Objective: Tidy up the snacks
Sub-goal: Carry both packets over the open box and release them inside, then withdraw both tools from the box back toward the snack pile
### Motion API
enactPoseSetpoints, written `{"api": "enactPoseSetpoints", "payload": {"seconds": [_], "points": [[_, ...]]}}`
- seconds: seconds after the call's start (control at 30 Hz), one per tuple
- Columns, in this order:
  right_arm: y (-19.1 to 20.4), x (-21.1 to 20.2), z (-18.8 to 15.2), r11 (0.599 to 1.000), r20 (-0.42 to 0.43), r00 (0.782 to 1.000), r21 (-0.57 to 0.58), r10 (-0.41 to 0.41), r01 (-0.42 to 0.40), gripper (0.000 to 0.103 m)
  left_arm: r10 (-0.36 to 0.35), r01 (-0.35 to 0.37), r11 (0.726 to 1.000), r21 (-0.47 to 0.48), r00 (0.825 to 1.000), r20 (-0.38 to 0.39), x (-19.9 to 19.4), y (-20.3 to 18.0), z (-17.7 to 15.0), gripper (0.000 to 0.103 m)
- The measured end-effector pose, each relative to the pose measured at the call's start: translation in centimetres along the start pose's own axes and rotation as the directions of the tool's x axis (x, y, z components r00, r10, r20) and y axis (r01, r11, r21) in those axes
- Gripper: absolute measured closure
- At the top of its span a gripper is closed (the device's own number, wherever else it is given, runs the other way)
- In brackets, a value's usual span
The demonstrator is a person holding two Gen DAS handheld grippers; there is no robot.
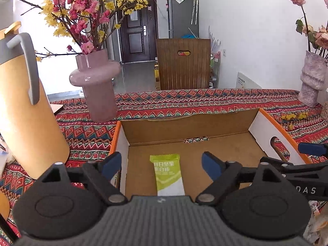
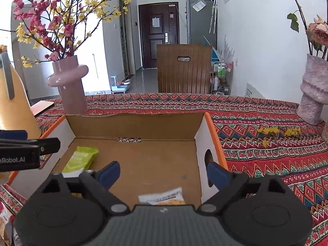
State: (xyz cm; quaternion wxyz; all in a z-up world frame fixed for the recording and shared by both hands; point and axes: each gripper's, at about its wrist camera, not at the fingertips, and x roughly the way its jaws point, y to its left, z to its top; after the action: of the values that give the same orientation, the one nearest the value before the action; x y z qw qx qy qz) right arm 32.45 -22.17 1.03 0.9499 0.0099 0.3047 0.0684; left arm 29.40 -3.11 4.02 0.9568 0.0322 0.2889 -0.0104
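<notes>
So the open box (image 1: 264, 121) sits on the worktop (image 1: 225, 100), with a snack bar (image 1: 167, 174) lying on its floor toward the left side and another snack packet (image 2: 162, 197) at the near edge further right. A vase (image 1: 96, 86) stands just behind the box's back left corner, a jug (image 1: 26, 110) off to the left, another vase (image 1: 312, 78) far right, and a chair (image 1: 183, 63) behind the worktop.

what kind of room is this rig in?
Most likely a home dining area. A patterned tablecloth covers the table, a pink vase of flowers stands on it, and a fridge and entry door sit behind a wooden chair.
</notes>
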Motion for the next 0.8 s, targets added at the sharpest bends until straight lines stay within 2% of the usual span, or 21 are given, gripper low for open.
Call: {"api": "enactPoseSetpoints", "payload": {"seconds": [0.03,0.2,0.37,0.47,0.6,0.8], "points": [[-0.2,-0.3,0.0,1.0,0.005,1.0,0.009,0.0,0.0,0.002,0.002,-0.002,1.0,-0.006,1.0,0.013,-0.4,0.1,-0.1,0.0],[-0.4,-1.6,-0.1,0.999,0.011,1.0,0.035,0.002,-0.003,0.0,-0.005,0.006,1.0,-0.027,0.999,0.054,-2.6,1.0,-0.5,0.0],[0.2,-3.3,-0.7,1.0,0.038,0.999,0.006,-0.014,0.013,0.0,-0.002,0.005,0.999,-0.039,0.998,0.069,-4.4,2.6,-1.4,0.0],[0.5,-4.3,-1.1,0.999,0.049,0.998,0.002,-0.033,0.033,0.0,0.009,-0.006,0.999,-0.038,0.997,0.071,-5.3,4.1,-2.3,0.0],[0.7,-5.1,-2.1,0.998,0.073,0.996,-0.013,-0.059,0.06,0.0,-0.01,0.013,0.999,-0.04,0.997,0.079,-6.3,6.8,-4.0,0.0],[0.6,-5.4,-3.5,0.992,0.061,0.99,-0.008,-0.128,0.129,0.0,-0.037,0.039,0.999,-0.019,0.997,0.074,-7.2,10.0,-5.7,0.0]]}}
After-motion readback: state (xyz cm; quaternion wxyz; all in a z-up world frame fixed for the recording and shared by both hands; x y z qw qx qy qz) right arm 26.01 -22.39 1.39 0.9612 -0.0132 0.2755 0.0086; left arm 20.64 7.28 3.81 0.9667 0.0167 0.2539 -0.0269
